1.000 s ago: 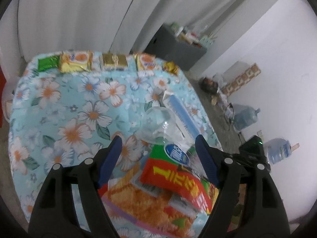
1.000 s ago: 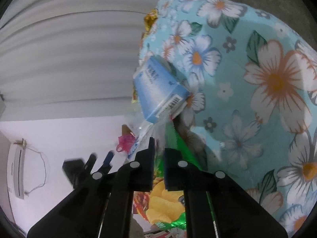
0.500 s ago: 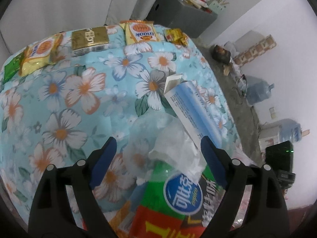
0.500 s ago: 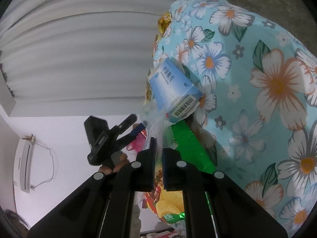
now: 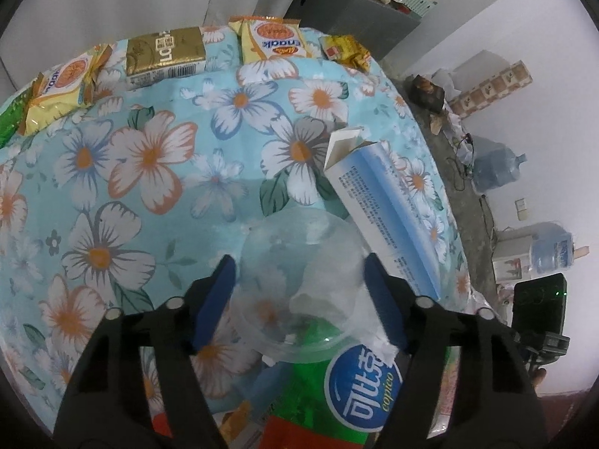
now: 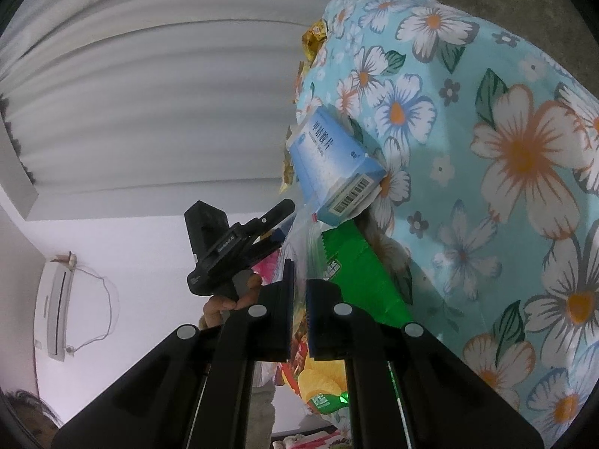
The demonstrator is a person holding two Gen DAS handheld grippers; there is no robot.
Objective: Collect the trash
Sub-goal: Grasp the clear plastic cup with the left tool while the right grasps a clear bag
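A clear plastic cup [image 5: 299, 284] with white tissue in it lies on the floral cloth, between the open fingers of my left gripper [image 5: 299, 295]. A green and red snack bag [image 5: 337, 393] lies under it. A blue and white carton [image 5: 385, 209] leans at its right; it also shows in the right wrist view [image 6: 333, 172]. My right gripper [image 6: 299, 299] is shut on the edge of a clear plastic bag [image 6: 299, 239] that holds the green bag [image 6: 359, 277] and other wrappers. The left gripper [image 6: 239, 243] shows in that view.
The table [image 5: 149, 172] has a blue floral cloth. Snack packs [image 5: 269, 37], a gold box [image 5: 164, 52] and yellow packets [image 5: 344, 48] line its far edge. Water jugs [image 5: 494, 168] stand on the floor at the right. A white curtain [image 6: 149, 112] hangs behind.
My left gripper has moved forward and down, so the clear cup now lies between its fingers. The right gripper stays shut on the bag; the left gripper has come into its view.
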